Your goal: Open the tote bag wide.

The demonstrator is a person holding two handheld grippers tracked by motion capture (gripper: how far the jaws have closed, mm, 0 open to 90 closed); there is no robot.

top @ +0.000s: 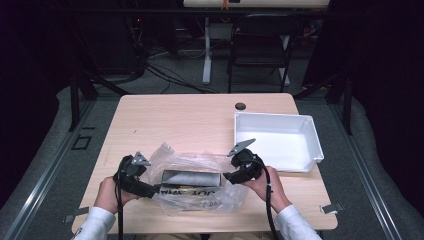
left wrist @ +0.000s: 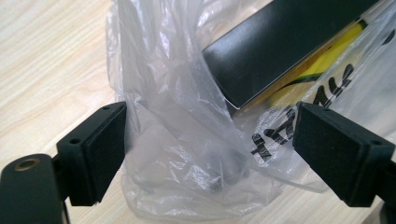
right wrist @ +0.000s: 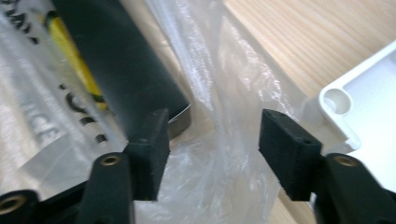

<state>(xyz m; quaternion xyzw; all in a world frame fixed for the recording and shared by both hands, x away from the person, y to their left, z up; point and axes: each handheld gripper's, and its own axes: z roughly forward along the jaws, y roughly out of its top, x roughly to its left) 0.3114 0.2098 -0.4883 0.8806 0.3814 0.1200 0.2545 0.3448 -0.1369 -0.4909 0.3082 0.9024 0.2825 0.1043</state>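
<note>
A clear plastic bag [top: 200, 187] with black lettering lies on the wooden table near the front edge. Inside it rests a dark flat box [top: 191, 178] with a yellow stripe. My left gripper [top: 156, 189] is at the bag's left end, open, with crumpled bag film [left wrist: 196, 154] between its pads, which do not press it. My right gripper [top: 229, 176] stands open at the bag's right end, its jaws spread around loose film [right wrist: 219, 140], with the box's corner [right wrist: 140, 79] just beyond its left pad.
A white plastic tray [top: 310, 135] sits at the right back of the table, its corner [right wrist: 345, 102] close to my right gripper. A cable hole [top: 240, 106] is near the far edge. A chair and desk legs stand beyond the table.
</note>
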